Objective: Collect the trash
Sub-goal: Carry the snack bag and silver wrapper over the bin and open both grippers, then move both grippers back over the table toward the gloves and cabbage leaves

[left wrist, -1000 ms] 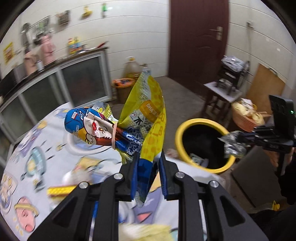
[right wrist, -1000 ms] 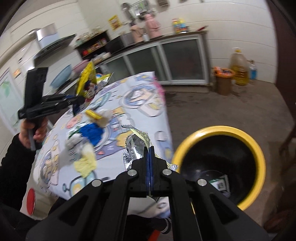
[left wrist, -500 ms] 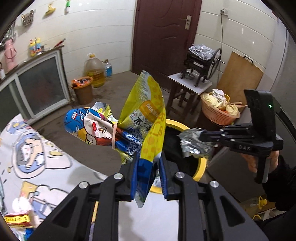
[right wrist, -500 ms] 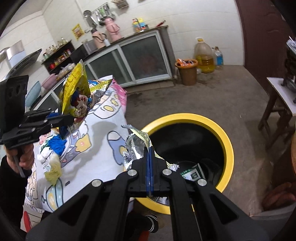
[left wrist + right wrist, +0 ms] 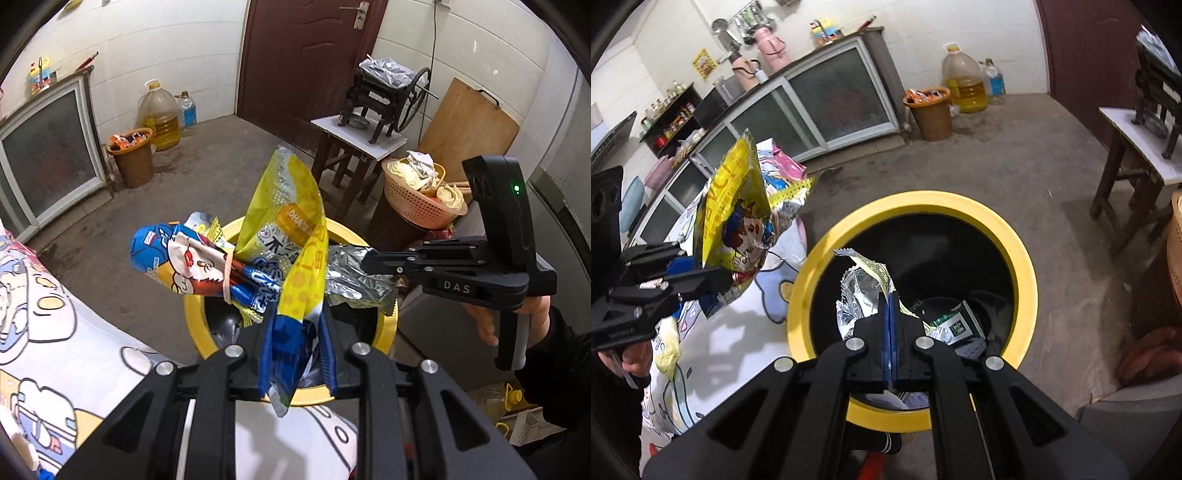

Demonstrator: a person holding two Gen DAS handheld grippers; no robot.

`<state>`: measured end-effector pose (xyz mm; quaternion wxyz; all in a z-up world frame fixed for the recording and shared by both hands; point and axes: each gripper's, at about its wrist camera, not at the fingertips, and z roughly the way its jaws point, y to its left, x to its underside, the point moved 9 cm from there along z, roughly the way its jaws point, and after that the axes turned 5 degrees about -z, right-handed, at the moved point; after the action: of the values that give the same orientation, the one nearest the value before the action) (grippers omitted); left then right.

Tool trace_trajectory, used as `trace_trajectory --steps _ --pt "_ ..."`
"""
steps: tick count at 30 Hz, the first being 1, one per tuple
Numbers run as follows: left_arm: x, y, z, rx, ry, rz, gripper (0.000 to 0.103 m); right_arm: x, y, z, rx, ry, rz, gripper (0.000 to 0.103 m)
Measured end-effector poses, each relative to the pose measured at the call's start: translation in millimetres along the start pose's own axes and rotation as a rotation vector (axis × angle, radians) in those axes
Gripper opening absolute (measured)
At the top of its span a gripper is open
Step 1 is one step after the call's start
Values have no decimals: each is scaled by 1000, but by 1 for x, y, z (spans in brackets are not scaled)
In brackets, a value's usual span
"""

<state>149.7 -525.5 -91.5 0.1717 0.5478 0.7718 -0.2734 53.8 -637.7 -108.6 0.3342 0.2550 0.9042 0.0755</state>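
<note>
My left gripper [image 5: 295,350] is shut on a yellow and blue snack bag [image 5: 291,236] that is bundled with a blue cartoon wrapper [image 5: 177,262]. It holds them over the near rim of the yellow bin [image 5: 192,317]. My right gripper [image 5: 888,325] is shut on a crumpled silver foil wrapper [image 5: 858,291] and holds it above the open mouth of the yellow bin [image 5: 1023,258]. The right gripper also shows in the left wrist view [image 5: 373,264], with the foil wrapper [image 5: 347,273]. The left gripper [image 5: 716,280] and its snack bag [image 5: 733,214] show at the left of the right wrist view.
The table with a cartoon cloth [image 5: 55,343] lies left of the bin. Some trash lies inside the bin [image 5: 955,325]. A brown bucket [image 5: 929,110], oil jugs [image 5: 964,86], a wooden stool [image 5: 354,147] and an orange basket [image 5: 421,203] stand around on the concrete floor.
Both grippers have swung from over the table toward the yellow bin, still holding their trash. The foil wrapper now hangs over the bin mouth and the snack bag over its rim.
</note>
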Motion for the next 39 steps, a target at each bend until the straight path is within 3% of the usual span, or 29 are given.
trace_trajectory --steps 8,11,13,21,22,23,25,33,39 --pt "-4 -8 20 23 14 -3 30 4 -16 5 44 25 30 3" --pt "-6 -10 18 29 -11 -15 49 7 -25 7 60 43 46 3" --pt "-9 -10 15 20 -33 -24 71 10 -29 7 66 49 50 3" --pt "-15 -3 -6 34 -88 -71 74 10 -33 8 77 55 54 5" --pt "-15 0 -10 30 -95 -79 74 9 -33 8 80 52 55 15" --pt "-14 2 -12 27 -100 -85 74 8 -32 7 77 43 60 35" --pt "-14 7 -20 26 -112 -100 74 5 -31 3 64 13 75 54" --pt "-5 25 -57 13 -171 -151 74 -1 -25 -4 118 -1 45 53" --pt "22 57 -100 -63 -218 -204 74 -6 -7 -15 95 -36 -7 52"
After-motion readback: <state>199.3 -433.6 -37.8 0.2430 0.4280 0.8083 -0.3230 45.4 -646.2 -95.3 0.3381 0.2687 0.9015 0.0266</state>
